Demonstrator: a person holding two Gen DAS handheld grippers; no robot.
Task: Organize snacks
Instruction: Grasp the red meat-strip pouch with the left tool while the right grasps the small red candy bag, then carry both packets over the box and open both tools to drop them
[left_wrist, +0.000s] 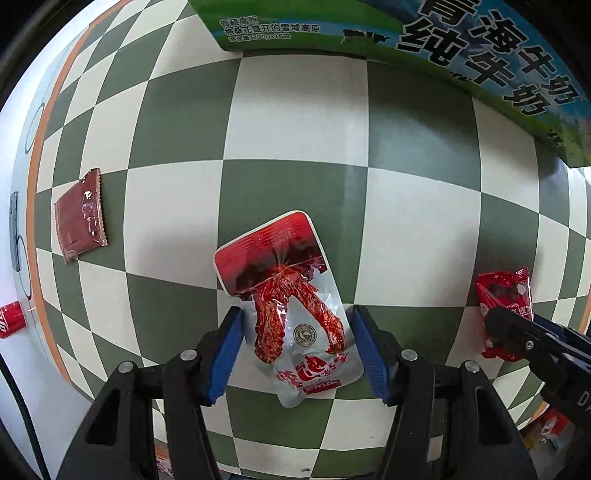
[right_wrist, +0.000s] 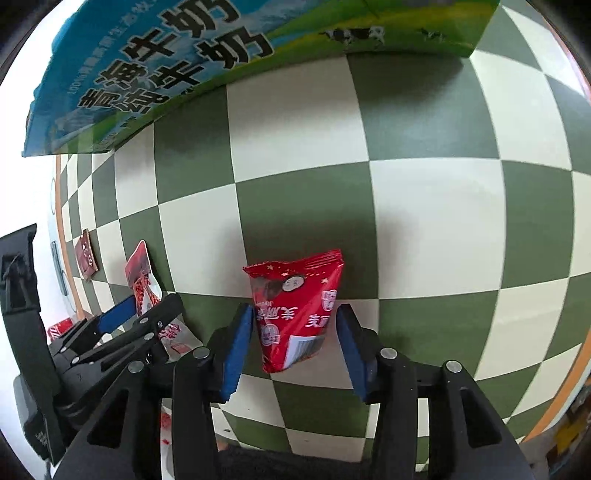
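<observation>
Left gripper (left_wrist: 297, 332) is straddling the meat snack pouch (left_wrist: 291, 302) lying flat on the checkered cloth (left_wrist: 295, 110); fingers are standing open, pads beside its edges, contact uncertain. Right gripper (right_wrist: 295, 343) is bracketing the red packet (right_wrist: 295, 306), likewise open, gaps showing on both sides. Both look light, soft and slick, so film is likely crumpling and sliding; pinching across the filled middle seems safest. Milk carton box (left_wrist: 480, 48) is sitting behind; a brown sachet (left_wrist: 81, 214) is lying far left.

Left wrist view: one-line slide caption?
Open left gripper straddles the chicken-wing snack pack on the checkered cloth.
</observation>
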